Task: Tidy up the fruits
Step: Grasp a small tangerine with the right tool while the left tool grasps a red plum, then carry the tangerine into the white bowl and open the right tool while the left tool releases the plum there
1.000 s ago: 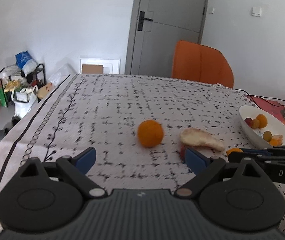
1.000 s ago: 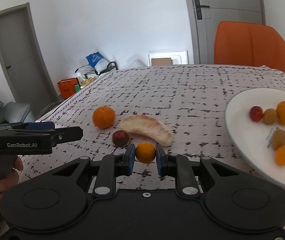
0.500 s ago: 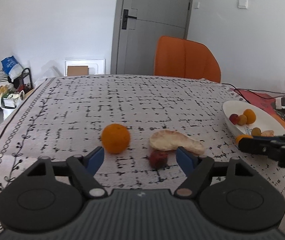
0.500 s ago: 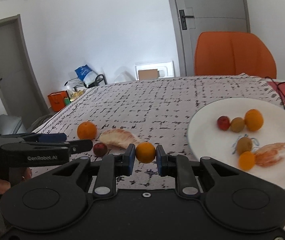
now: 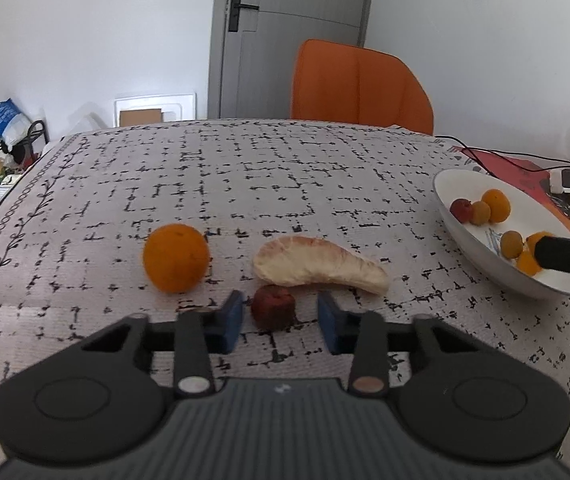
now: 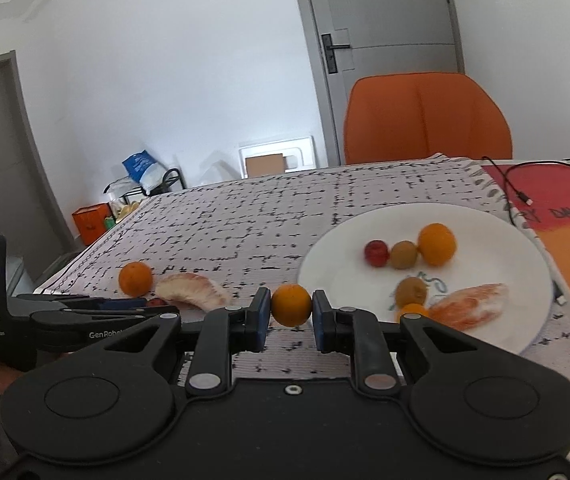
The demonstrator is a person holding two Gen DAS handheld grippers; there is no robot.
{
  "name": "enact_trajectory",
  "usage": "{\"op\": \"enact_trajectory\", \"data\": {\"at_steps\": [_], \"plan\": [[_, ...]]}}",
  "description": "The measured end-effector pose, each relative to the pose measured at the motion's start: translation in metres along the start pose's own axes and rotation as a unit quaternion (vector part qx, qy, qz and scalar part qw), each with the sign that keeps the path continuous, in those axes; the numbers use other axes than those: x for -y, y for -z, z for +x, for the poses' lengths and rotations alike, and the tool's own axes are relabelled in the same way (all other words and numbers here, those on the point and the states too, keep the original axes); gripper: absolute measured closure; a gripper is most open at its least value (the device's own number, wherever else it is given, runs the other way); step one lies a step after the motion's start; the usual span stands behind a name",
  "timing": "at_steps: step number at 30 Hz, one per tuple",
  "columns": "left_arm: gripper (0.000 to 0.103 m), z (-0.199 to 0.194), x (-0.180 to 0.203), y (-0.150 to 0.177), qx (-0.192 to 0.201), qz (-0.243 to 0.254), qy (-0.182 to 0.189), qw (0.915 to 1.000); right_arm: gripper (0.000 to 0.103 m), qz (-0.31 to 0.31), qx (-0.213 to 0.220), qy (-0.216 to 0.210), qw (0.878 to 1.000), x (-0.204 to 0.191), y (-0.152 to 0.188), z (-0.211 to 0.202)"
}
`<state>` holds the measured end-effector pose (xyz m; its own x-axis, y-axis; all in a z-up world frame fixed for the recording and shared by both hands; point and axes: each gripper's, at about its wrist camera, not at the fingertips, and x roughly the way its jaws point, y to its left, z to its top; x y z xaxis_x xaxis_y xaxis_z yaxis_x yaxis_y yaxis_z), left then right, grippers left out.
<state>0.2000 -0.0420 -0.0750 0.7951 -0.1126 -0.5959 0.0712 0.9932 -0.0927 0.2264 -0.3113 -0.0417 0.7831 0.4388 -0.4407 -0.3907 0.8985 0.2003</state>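
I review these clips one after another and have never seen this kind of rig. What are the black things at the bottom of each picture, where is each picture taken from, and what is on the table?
No robot here: a person holds a black two-finger gripper in each hand, and a fisheye camera on each looks forward along its fingers.

The left wrist view shows the left gripper, open, its blue pads on either side of a small dark red fruit on the patterned tablecloth. Behind it lie a round orange and a pale peeled citrus segment.

The right wrist view shows the right gripper shut on a small orange fruit, near the rim of a white plate that already holds several small fruits and another peeled segment. The other handheld gripper shows at that view's left edge.
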Motion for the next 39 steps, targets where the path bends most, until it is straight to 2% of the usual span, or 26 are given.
{"op": "enact_trajectory", "data": {"at_steps": [1,5,16,18,20,21,39], "plan": [[0.082,0.001,0.002,0.0,0.001,0.005,-0.005,1.0,0.082,0.002,0.001,0.002,1.0,0.002,0.001,-0.001],[0.082,-0.002,0.002,-0.003,0.003,-0.004,0.006,1.0,0.082,0.014,0.004,0.012,1.0,0.015,0.002,-0.003],[0.082,-0.026,0.021,-0.016,0.035,0.011,0.03,0.9989,0.082,0.037,0.007,0.028,0.999,0.037,0.008,-0.003],[0.082,-0.027,0.026,-0.018,0.037,0.012,0.035,0.9986,0.079,0.039,0.012,0.032,0.999,0.038,0.008,-0.005],[0.082,-0.029,0.031,-0.02,0.041,0.017,0.04,0.9982,0.059,0.044,0.021,0.039,0.998,0.041,0.009,-0.008],[0.082,-0.029,0.034,-0.021,0.042,0.021,0.042,0.998,0.057,0.045,0.024,0.042,0.998,0.043,0.009,-0.01],[0.082,-0.019,0.101,-0.038,0.05,0.073,0.077,0.9931,0.055,0.08,0.042,0.053,0.994,0.086,0.023,-0.044]]}}
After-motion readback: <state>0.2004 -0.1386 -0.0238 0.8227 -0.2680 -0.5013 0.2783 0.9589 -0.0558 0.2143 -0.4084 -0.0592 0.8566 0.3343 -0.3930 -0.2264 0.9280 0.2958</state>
